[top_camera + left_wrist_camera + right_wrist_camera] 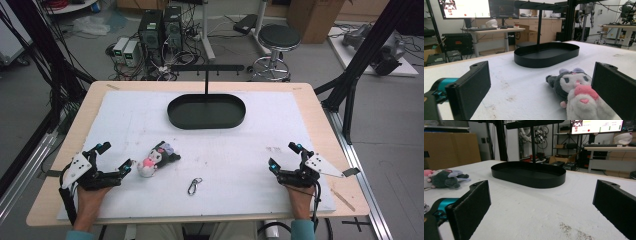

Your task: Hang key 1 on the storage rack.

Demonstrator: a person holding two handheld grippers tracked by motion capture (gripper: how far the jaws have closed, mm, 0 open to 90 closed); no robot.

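Observation:
A small plush toy, grey, white and pink, lies on the white mat left of centre. It also lies low at the right in the left gripper view as the plush, just beside the right jaw. My left gripper rests open at the table's left front, its near fingertip close to the plush without touching it. A metal carabiner lies near the front edge. My right gripper rests open at the right front with nothing between its jaws. The plush lies far left in the right gripper view.
A black oval tray with an upright post and hook bar stands at the back centre of the mat. The same tray is ahead in both gripper views. Stool, computers and cables sit on the floor beyond the table.

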